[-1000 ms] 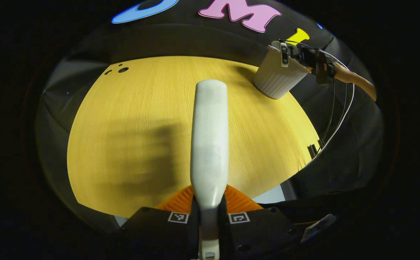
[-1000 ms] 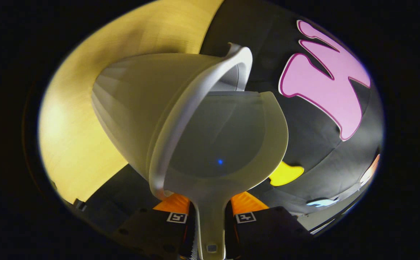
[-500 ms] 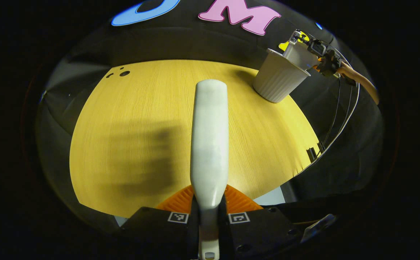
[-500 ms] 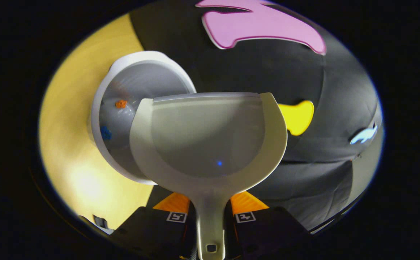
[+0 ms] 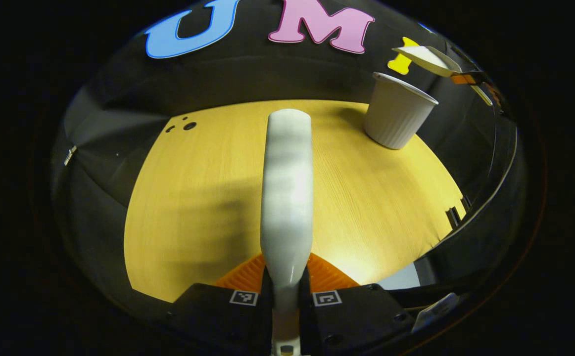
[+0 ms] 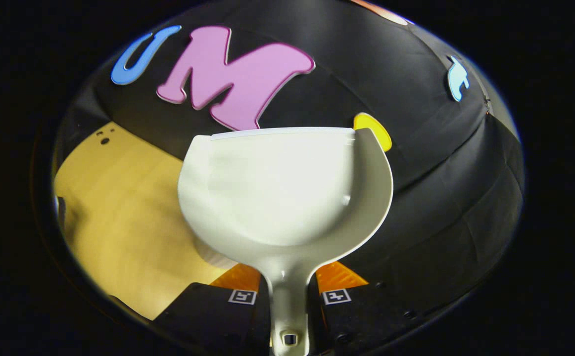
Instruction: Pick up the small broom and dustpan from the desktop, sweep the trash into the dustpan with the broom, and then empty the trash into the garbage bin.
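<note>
My left gripper [image 5: 286,291] is shut on the white handle of the small broom [image 5: 287,188], which points forward above the yellow desktop [image 5: 208,198]. The white ribbed garbage bin [image 5: 397,117] stands upright at the desktop's far right. Above and right of it hangs the white dustpan [image 5: 428,59], held level by the other gripper. In the right gripper view my right gripper [image 6: 287,291] is shut on the dustpan's handle; the dustpan [image 6: 282,188] faces up, level, and its scoop holds nothing. A bit of the bin [image 6: 213,254] peeks out under the pan's left edge.
Small dark holes [image 5: 184,126] mark the desktop's far left corner. A dark clamp [image 5: 453,216] sits on the right edge of the desktop.
The right gripper has turned the dustpan back from tipped over the bin to level and lifted it away above the bin. The left gripper with the broom has drawn back slightly.
</note>
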Motion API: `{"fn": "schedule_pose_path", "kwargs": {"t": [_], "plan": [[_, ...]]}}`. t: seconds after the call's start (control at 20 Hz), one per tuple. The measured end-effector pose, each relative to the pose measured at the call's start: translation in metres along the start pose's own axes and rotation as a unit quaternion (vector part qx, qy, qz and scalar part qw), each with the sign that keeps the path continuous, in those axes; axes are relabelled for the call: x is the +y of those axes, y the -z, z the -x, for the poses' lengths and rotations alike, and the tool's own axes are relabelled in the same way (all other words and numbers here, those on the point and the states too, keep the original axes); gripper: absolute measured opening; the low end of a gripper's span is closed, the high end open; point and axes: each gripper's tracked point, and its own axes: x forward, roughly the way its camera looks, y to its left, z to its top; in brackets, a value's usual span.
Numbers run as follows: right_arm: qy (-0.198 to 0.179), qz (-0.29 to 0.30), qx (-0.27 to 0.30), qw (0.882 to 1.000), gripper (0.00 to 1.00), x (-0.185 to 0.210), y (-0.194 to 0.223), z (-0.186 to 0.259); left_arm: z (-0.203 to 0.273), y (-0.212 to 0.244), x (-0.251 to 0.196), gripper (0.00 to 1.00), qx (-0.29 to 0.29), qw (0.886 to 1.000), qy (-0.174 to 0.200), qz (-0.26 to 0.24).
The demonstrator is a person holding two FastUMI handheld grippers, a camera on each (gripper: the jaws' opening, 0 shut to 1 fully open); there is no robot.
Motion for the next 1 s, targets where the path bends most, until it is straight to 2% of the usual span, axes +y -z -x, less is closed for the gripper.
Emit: {"fn": "schedule_pose_path", "kwargs": {"t": [0.05,0.15,0.2,0.3,0.35,0.4,0.55,0.75,0.95,1.0], "plan": [[-0.011,-0.004,-0.020,1.000,0.34,0.004,-0.009,0.001,-0.003,0.001,0.002,0.22,-0.004,1.000,-0.009,0.006],[-0.055,-0.035,-0.038,0.997,0.31,0.016,-0.011,0.003,-0.010,-0.002,0.010,0.22,-0.011,1.000,-0.024,0.013],[-0.080,-0.055,-0.038,0.995,0.34,0.018,-0.012,0.004,-0.015,-0.003,0.013,0.26,-0.012,0.999,-0.030,0.014],[-0.125,-0.082,-0.030,0.988,0.33,0.023,-0.008,-0.001,-0.022,-0.002,0.020,0.26,-0.011,0.999,-0.040,0.015],[-0.142,-0.093,-0.031,0.985,0.36,0.026,-0.008,-0.003,-0.026,-0.002,0.022,0.26,-0.010,0.999,-0.040,0.017],[-0.153,-0.105,-0.027,0.982,0.34,0.025,-0.007,0.000,-0.030,-0.002,0.023,0.26,-0.007,0.999,-0.040,0.019],[-0.196,-0.138,0.025,0.970,0.31,0.034,0.008,0.003,-0.045,0.003,0.022,0.29,0.008,0.999,-0.032,0.035],[-0.241,-0.142,0.106,0.954,0.34,0.067,0.068,0.024,-0.066,0.018,0.019,0.26,0.047,0.997,-0.020,0.057],[-0.272,-0.143,0.183,0.934,0.34,0.108,0.120,0.036,-0.085,0.038,0.020,0.29,0.095,0.994,-0.024,0.051],[-0.275,-0.138,0.198,0.931,0.36,0.118,0.129,0.037,-0.088,0.040,0.020,0.26,0.108,0.993,-0.027,0.048]]}}
